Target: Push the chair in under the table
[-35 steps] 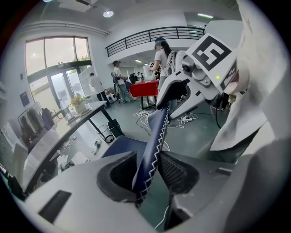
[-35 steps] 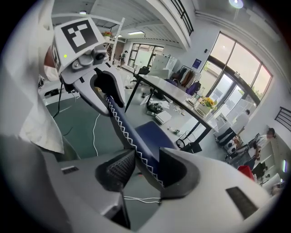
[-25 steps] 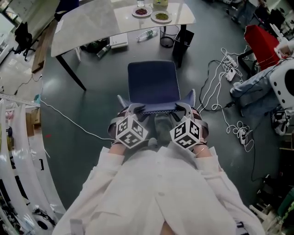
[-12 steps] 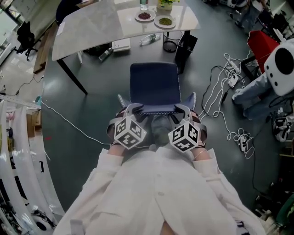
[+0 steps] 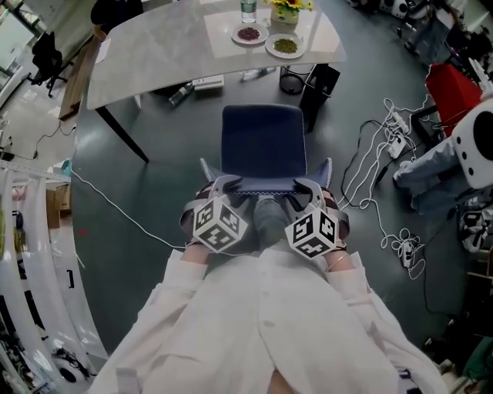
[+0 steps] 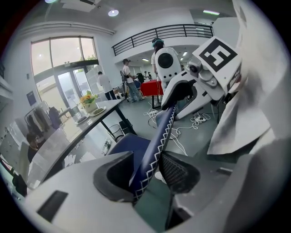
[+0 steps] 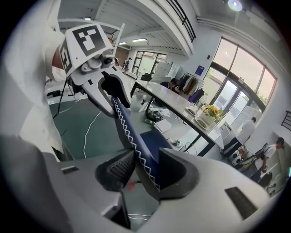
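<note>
A dark blue chair (image 5: 262, 142) with white zigzag stitching stands on the grey floor facing the grey stone-topped table (image 5: 154, 46). Its seat front is just short of the table's near edge. My left gripper (image 5: 223, 185) is shut on the left end of the backrest's top edge (image 6: 157, 141). Its jaws have eased open slightly, and the edge still sits between the pads. My right gripper (image 5: 308, 187) is shut on the right end of the same edge (image 7: 132, 141). Each gripper view shows the other gripper at the far end of the backrest.
On the table are two plates (image 5: 249, 34), a bottle (image 5: 248, 9) and flowers. A black box (image 5: 320, 81) and a round bin stand under its right end, with a slanted black leg (image 5: 123, 135) on the left. Cables (image 5: 377, 154) sprawl across the floor on the right.
The chair, with both grippers on its backrest, has moved forward towards the table. The gap between the seat front and the table edge has shrunk.
</note>
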A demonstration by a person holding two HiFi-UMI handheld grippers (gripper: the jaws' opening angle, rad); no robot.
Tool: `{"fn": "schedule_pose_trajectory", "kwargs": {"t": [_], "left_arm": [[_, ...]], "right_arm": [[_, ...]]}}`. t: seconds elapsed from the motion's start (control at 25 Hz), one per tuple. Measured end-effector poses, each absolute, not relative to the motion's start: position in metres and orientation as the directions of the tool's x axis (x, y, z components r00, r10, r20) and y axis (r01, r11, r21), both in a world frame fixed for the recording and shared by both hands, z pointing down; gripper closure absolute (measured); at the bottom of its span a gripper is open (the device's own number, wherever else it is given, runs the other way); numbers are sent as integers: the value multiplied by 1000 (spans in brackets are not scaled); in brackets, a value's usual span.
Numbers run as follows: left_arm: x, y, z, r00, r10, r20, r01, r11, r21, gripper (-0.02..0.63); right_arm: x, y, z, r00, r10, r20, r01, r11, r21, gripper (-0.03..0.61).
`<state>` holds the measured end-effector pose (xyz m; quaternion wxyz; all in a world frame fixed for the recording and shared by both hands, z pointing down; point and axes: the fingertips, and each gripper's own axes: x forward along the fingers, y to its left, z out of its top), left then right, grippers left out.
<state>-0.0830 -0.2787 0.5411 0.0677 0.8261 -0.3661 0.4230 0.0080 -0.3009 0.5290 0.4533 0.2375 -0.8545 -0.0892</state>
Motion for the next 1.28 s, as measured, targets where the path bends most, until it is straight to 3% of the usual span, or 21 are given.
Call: {"fn": "schedule_pose_trajectory", "kwargs": {"t": [1.28], "left_arm": [[-101, -468, 540, 332, -554, 763, -723, -669, -171, 434]], "right_arm": [[-12, -496, 527, -513, -453, 729, -247, 891, 380, 420]]}}
